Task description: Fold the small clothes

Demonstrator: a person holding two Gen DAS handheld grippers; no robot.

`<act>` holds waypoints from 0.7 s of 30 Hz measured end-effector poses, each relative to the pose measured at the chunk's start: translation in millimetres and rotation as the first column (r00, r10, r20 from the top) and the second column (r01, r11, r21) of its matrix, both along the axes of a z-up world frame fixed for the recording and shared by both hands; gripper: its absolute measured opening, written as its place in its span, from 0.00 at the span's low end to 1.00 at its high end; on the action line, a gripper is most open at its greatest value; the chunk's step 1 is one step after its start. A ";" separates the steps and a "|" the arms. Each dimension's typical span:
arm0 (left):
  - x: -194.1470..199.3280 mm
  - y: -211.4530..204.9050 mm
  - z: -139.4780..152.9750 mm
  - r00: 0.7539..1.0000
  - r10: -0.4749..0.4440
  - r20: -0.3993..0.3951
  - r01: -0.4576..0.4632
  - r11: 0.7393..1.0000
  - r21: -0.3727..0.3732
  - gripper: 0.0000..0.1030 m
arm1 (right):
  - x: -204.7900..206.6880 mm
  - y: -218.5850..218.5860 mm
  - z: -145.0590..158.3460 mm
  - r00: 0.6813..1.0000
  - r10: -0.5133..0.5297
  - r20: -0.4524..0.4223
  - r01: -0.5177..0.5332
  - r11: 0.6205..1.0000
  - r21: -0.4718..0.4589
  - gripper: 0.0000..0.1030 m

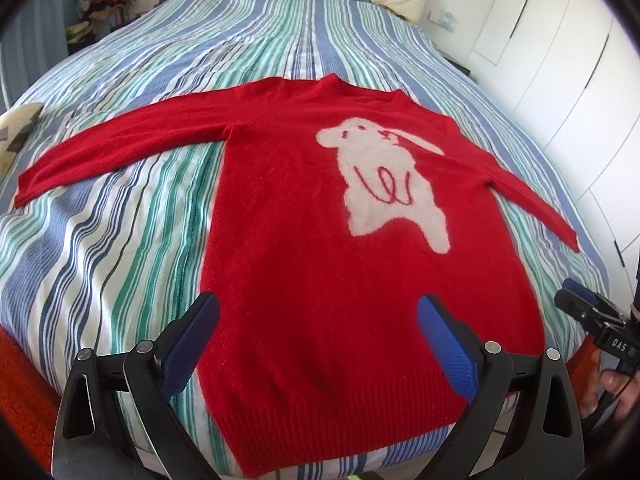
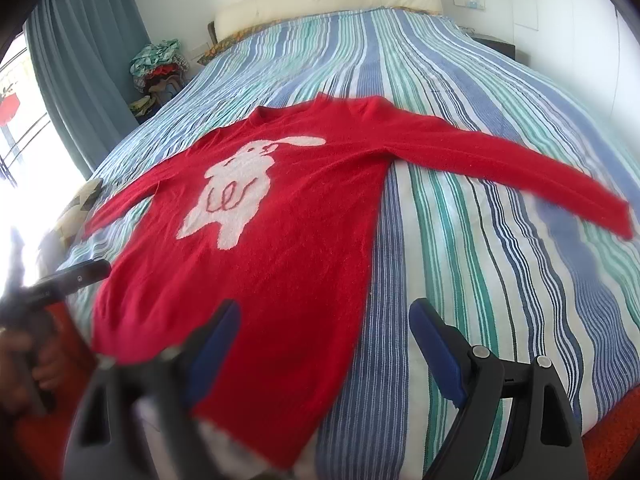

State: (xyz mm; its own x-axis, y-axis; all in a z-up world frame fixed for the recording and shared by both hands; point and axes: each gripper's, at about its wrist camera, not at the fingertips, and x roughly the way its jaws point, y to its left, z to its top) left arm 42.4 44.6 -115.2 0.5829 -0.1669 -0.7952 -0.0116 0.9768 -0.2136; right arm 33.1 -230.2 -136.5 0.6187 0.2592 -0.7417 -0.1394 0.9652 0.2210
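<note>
Left gripper (image 1: 318, 334) jaws spread wide, over the hem, holding nothing. Right gripper (image 2: 324, 340) also spread apart, above the hem's right corner; its left finger blurred, contact with the cloth unclear.

Sweater (image 1: 320, 240) lies flat, front up, on the bedspread (image 1: 120, 220). Long axis runs hem near, collar far, toward the headboard (image 2: 320, 0); sleeves out to both sides. White dog motif (image 1: 384, 176) on the chest.

Patterned cushion (image 1: 18, 128) near the left cuff. Clothes pile (image 2: 160, 64) past the bed's far left corner, by a blue curtain (image 2: 80, 48). White wardrobe doors (image 1: 560, 60) on the right.
</note>
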 end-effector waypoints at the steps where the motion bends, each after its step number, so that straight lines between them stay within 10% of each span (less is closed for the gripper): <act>1: -0.1 1.9 0.0 1.000 0.009 0.000 -0.009 1.000 -0.007 0.96 | 0.2 -0.1 -0.2 1.000 0.000 -0.001 0.000 1.000 0.001 0.83; 21: -3.8 13.5 8.5 0.995 0.061 0.078 -0.064 0.998 0.027 0.96 | -0.8 -17.8 5.6 0.998 -0.057 0.010 0.056 0.996 0.068 0.83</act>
State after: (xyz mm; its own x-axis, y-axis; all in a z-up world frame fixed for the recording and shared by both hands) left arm 38.6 58.1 -106.8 0.6511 -0.1056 -0.7516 -0.0574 0.9806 -0.1875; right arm 32.3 -247.9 -130.9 0.6427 0.2729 -0.7159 -0.0884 0.9546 0.2845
